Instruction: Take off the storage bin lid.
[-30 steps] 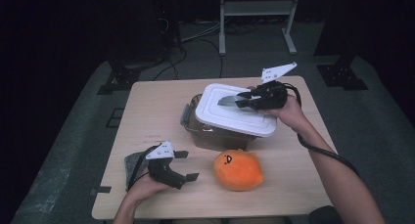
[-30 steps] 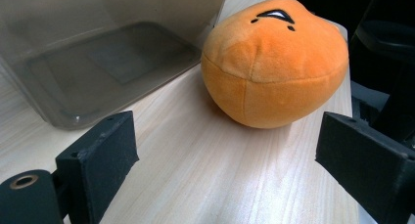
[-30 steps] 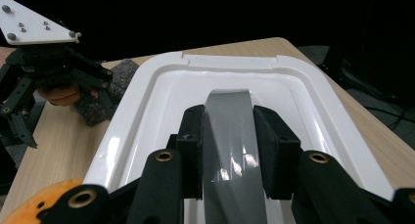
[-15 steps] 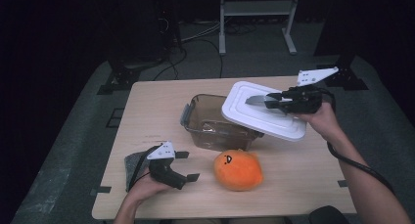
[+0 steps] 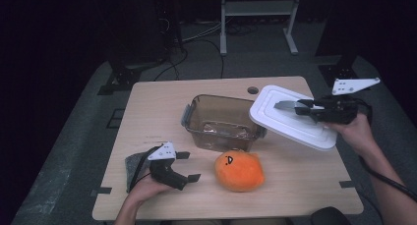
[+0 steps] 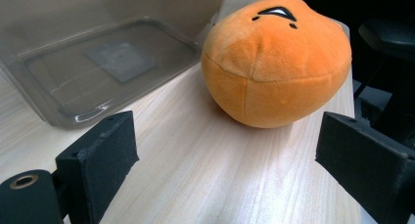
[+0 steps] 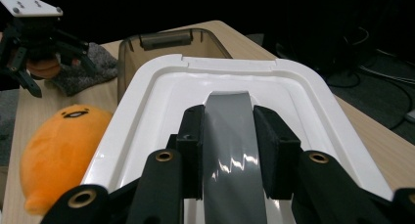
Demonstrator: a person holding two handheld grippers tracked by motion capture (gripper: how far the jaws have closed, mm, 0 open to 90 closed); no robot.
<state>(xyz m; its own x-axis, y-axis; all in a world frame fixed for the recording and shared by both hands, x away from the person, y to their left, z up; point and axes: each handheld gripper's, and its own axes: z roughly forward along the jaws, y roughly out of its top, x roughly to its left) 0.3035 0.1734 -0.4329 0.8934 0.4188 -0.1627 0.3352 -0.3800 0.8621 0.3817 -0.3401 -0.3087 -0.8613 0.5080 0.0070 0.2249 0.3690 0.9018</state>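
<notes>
The table [image 5: 295,185] is the broadest thing here, a pale wooden top carrying everything else. On it, out beyond the left gripper [image 5: 189,166] and to the side of the right gripper [image 5: 291,108], stands the clear box [image 5: 221,122], open at the top.

The white lid [image 5: 292,117] is off the box and held in the air, tilted, overlapping the box's corner nearest the right gripper. That gripper is clamped on the grey tape handle [image 7: 234,131] stuck across the lid's middle; in the right gripper view its two black pads [image 7: 193,145] press the handle from both sides, with the lid's rim spreading out ahead of them.

The orange plush toy [image 5: 238,170] lies on the table just in front of the left gripper, near the box's closest wall. In the left gripper view it sits ahead between the two jaws but clear of them.

The left gripper rests low at the table's near edge, jaws spread wide with nothing between the pads. A grey cloth [image 5: 135,163] lies just behind it.
</notes>
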